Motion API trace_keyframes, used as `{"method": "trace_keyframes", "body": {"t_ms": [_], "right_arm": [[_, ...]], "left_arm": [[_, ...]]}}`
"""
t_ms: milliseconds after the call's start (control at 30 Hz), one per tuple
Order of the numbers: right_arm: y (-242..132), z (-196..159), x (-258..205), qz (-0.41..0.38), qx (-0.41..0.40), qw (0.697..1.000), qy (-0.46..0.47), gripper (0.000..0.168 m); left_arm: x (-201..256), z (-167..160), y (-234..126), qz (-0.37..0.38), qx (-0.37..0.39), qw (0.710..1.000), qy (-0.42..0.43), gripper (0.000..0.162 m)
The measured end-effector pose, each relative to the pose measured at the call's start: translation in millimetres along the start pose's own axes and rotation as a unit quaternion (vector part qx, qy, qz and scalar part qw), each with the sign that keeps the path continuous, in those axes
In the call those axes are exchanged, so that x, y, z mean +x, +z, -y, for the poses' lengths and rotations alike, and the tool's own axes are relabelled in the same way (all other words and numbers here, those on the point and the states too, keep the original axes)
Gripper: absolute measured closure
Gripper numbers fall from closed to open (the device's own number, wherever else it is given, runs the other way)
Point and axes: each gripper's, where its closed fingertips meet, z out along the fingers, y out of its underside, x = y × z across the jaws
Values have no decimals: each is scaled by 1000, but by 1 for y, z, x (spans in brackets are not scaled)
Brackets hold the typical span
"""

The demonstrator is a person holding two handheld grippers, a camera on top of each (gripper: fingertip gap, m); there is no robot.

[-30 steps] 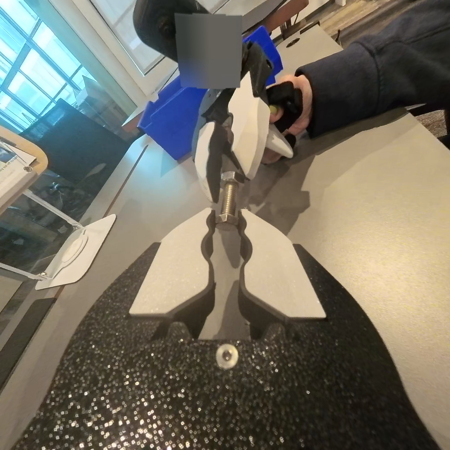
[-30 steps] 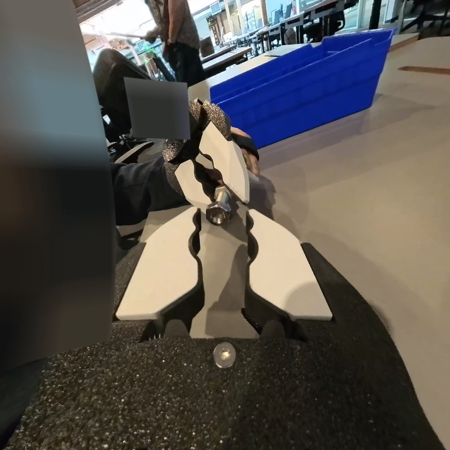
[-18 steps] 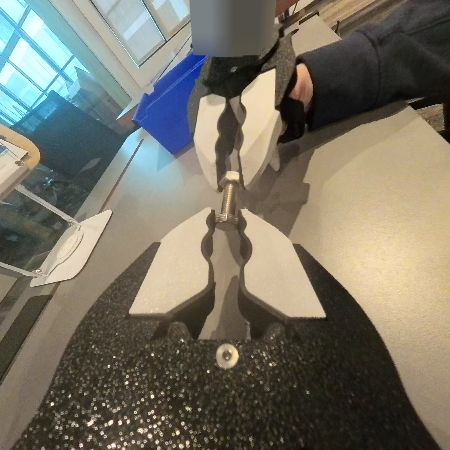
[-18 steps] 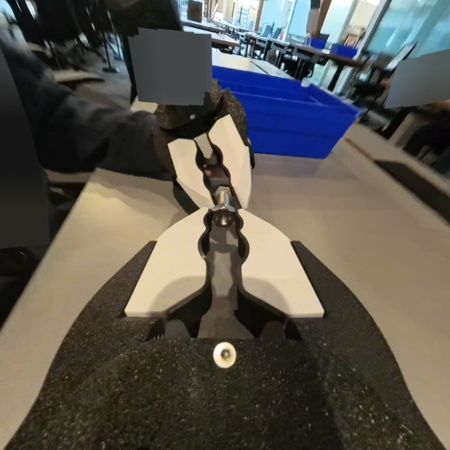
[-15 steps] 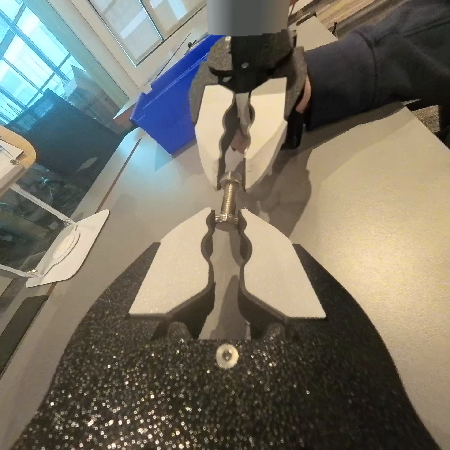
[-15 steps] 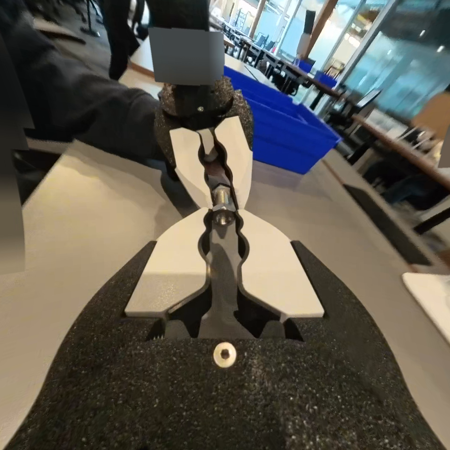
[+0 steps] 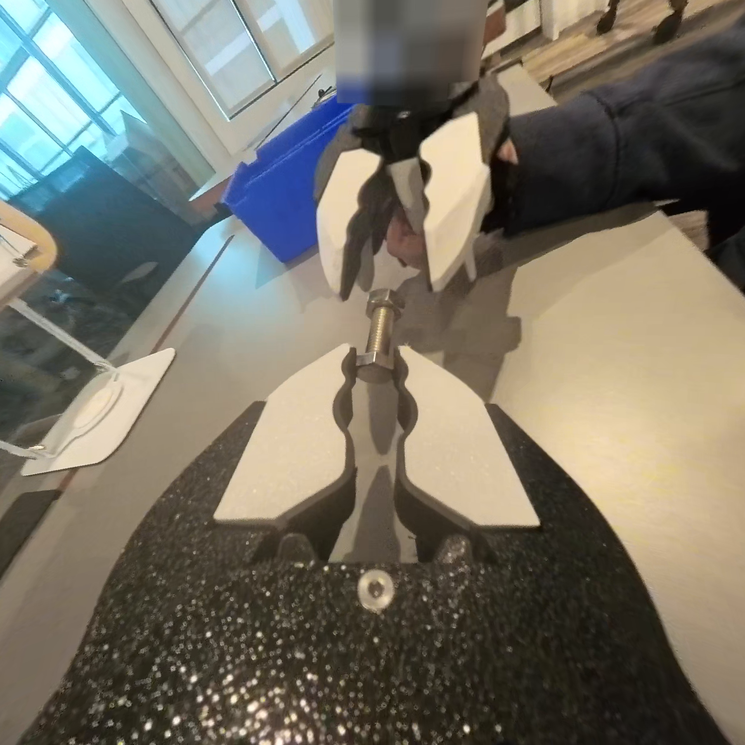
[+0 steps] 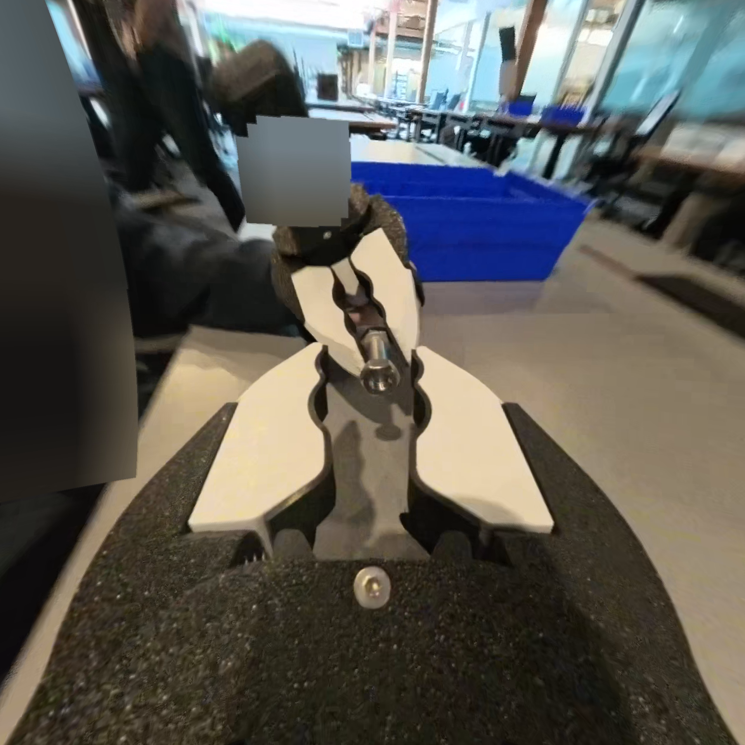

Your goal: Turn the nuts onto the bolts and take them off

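My left gripper (image 7: 375,354) is shut on the hex head of a steel bolt (image 7: 378,330) and holds it above the grey table, shaft pointing away. A steel nut (image 7: 383,300) sits on the far end of the shaft. My right gripper (image 7: 393,288) faces it from the other side, open, its fingers (image 7: 334,242) spread a little off the nut. In the right wrist view the nut (image 8: 379,379) lies between the tips of the open right gripper (image 8: 369,356) without touching them. The left gripper (image 8: 377,342) grips the bolt head behind it.
A blue plastic bin (image 7: 282,201) stands on the grey table (image 7: 604,403) behind the grippers; it also shows in the right wrist view (image 8: 483,225). A white flat stand base (image 7: 100,411) lies at the left table edge. A dark sleeve (image 7: 645,141) reaches in from the right. The tips of both grippers are at nearly the same place.
The right gripper rolled around the bolt's axis, was shut on the nut half a second ago, and has now opened and let go. The left gripper keeps its hold on the bolt head.
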Motion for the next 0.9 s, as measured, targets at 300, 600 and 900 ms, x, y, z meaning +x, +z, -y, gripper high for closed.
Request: {"method": "trace_keyframes", "body": {"t_ms": [300, 600, 900], "right_arm": [[1, -17, 2, 69, -29, 971, 228, 133], [4, -20, 5, 18, -48, 996, 66, 150], [4, -15, 5, -63, -50, 968, -237, 150]], "left_arm": [[-2, 4, 3, 40, -2, 996, 74, 145], [-4, -1, 1, 37, -16, 997, 68, 145], [2, 0, 0, -6, -1, 1000, 4, 145]]}}
